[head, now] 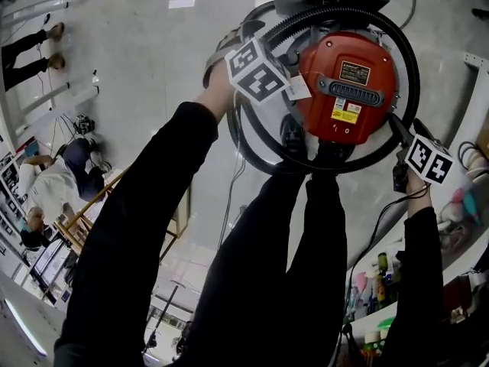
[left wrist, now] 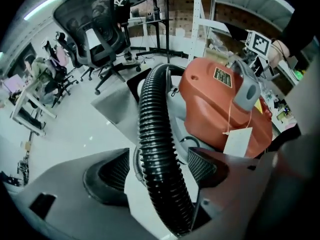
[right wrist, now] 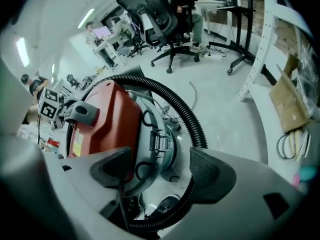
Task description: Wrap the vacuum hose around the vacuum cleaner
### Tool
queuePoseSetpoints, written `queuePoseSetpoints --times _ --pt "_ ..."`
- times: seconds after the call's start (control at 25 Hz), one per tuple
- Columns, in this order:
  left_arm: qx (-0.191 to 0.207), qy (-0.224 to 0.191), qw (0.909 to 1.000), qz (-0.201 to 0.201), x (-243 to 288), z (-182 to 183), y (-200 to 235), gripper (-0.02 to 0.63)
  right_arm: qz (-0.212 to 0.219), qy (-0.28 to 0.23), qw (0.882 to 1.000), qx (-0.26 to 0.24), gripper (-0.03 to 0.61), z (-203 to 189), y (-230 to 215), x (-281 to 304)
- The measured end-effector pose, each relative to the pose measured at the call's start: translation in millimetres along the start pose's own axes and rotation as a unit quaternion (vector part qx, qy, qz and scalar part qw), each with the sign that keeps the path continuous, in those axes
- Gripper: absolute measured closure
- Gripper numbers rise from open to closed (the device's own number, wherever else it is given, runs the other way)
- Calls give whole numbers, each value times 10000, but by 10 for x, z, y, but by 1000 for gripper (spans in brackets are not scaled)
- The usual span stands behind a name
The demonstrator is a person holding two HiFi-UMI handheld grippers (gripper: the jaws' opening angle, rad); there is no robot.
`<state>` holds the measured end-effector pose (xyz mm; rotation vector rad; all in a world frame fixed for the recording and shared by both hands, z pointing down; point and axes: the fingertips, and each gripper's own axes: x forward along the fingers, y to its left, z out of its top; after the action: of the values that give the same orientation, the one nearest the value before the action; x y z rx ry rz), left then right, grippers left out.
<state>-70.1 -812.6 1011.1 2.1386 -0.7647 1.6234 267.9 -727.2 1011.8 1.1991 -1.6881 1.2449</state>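
The left gripper [left wrist: 157,168] is standing released. Its jaws are spread, and the vacuum hose [left wrist: 156,134] is running lengthwise between the pads with a gap showing on each side. The right gripper [right wrist: 160,171] is also standing released, with its jaws wide apart. The hose is curving past the pad at the right of that view, unclamped, and the lower body of the vacuum cleaner [head: 345,82] is showing between the jaws. In the head view, the black ribbed hose is lying in a loop around the red vacuum cleaner. The cleaner is standing on the grey floor [head: 153,67], just ahead of the person's shoes [head: 293,134]. A white tag [left wrist: 236,141] is hanging on a string beside the cleaner's grey handle [left wrist: 246,91].
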Motion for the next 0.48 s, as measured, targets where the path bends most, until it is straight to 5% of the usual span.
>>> queuePoseSetpoints --times 0.12,0.24,0.48 --pt "-400 -246 9989 -26 -200 -89 -52 247 51 -149 9995 282 225 51 73 -67" --pt "-1203 -411 9919 43 -448 -342 -123 244 199 -237 9975 635 224 43 148 -159" --pt "-2848 -556 9563 355 -1022 -845 -477 244 390 -270 9952 857 225 -65 307 -436"
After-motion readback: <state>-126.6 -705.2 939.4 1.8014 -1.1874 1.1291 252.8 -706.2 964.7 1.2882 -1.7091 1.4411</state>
